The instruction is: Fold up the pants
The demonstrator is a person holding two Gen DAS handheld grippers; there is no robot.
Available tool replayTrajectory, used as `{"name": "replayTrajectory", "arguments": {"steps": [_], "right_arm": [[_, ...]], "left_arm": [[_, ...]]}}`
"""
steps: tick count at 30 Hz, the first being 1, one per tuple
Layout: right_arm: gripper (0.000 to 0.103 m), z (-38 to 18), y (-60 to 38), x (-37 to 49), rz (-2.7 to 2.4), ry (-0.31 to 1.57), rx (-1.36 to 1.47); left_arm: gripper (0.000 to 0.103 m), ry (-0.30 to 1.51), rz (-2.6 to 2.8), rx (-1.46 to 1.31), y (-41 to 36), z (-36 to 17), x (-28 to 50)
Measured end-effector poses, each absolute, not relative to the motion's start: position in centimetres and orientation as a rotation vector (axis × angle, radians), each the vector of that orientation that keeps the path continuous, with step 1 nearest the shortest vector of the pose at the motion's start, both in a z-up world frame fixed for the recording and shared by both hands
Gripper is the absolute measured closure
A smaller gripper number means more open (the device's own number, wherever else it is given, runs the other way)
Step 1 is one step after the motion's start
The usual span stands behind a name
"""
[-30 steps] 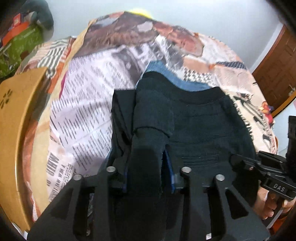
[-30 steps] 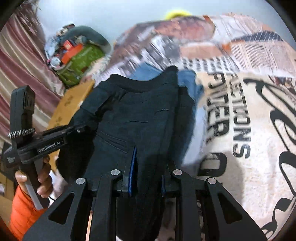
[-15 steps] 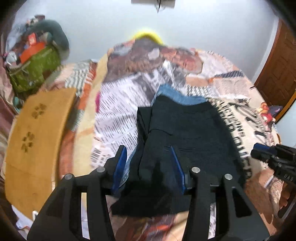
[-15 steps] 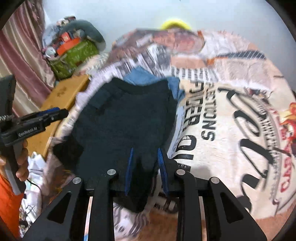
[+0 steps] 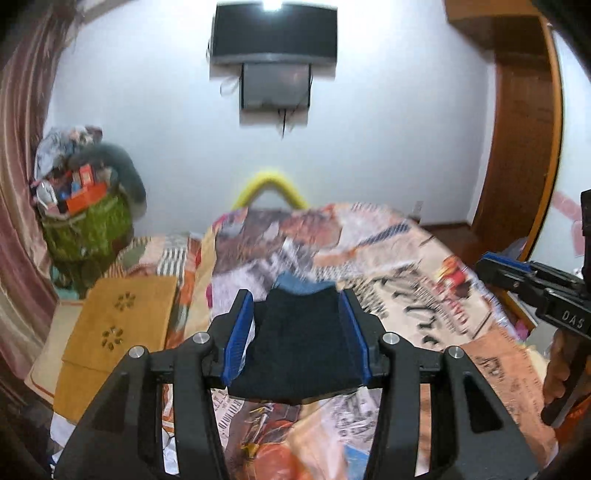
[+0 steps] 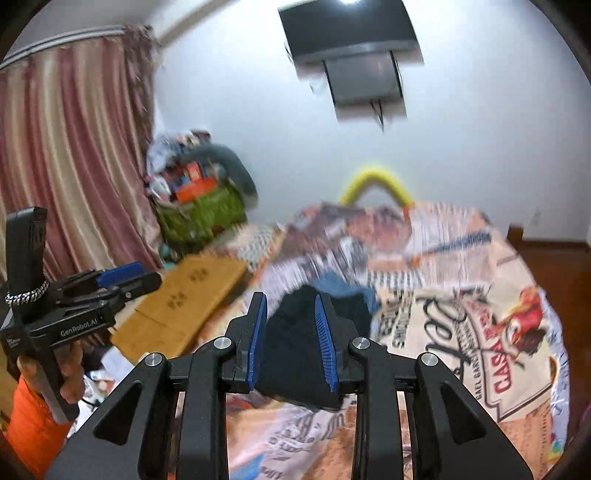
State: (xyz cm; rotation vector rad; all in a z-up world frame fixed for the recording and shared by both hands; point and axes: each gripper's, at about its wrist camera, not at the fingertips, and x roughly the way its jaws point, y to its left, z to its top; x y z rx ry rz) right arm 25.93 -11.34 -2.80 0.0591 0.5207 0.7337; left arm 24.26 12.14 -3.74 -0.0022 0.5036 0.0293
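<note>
The dark navy pants (image 5: 301, 350) lie folded into a compact rectangle on the bed, on top of a blue garment (image 5: 301, 286) whose edge shows beyond them. They also show in the right wrist view (image 6: 291, 354). My left gripper (image 5: 297, 306) is open and empty, raised above and behind the pants. My right gripper (image 6: 290, 306) is open and empty, also drawn back above them. Each gripper shows in the other's view, the right one (image 5: 517, 277) and the left one (image 6: 125, 280).
The bed has a newspaper-print cover (image 5: 424, 295). A wooden board (image 5: 118, 332) lies at its left side. A green bag full of items (image 5: 85, 221) stands in the corner by a pink curtain (image 6: 74, 147). A TV (image 5: 275, 33) hangs on the wall. A wooden door (image 5: 517, 147) is at right.
Both grippers let go of the pants, opened, and pulled back and up. The pants now lie folded on the bed, farther from both cameras.
</note>
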Motion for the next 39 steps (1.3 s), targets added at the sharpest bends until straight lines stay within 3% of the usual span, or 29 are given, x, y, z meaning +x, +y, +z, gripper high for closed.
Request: {"name": "replayTrajectory", "arguments": {"steps": [10, 12, 14, 16, 18, 20, 22, 24, 39], "right_arm": [[0.079, 2.2, -13.6, 15.2, 0.762, 0.273, 0.028], [0.077, 2.5, -14.0, 13.6, 0.763, 0.239, 0.028], [0.067, 2.4, -14.3, 12.7, 0.776, 0.227, 0.031], [0.049, 2.4, -14.7, 12.0, 0.77, 0.209, 0.046], [0.041, 2.3, -15.1, 11.4, 0.757, 0.194, 0.063], [0.024, 2.2, -15.5, 11.0, 0.741, 0.192, 0.086], [0.008, 2.2, -15.9, 10.6, 0.72, 0.186, 0.1], [0.001, 2.3, -16.1, 10.3, 0.693, 0.185, 0.098], [0.0, 2.0, -16.3, 8.9, 0.616, 0.173, 0.05]], "left_arm": [[0.044, 0.237, 0.094, 0.041, 7.3, 1.1, 11.8], [0.032, 0.186, 0.108, 0.052, 6.4, 1.4, 9.6], [0.025, 0.158, 0.107, 0.046, 5.9, 1.5, 8.2], [0.018, 0.143, 0.103, 0.034, 5.7, 1.6, 7.3], [0.006, 0.128, 0.117, 0.031, 5.6, 1.5, 6.6], [0.0, 0.112, 0.129, 0.029, 5.5, 1.4, 6.0], [0.0, 0.108, 0.123, 0.031, 5.4, 1.1, 5.7], [0.0, 0.114, 0.128, 0.035, 5.4, 0.8, 5.5], [0.0, 0.15, 0.133, 0.004, 5.4, -0.2, 5.1]]}}
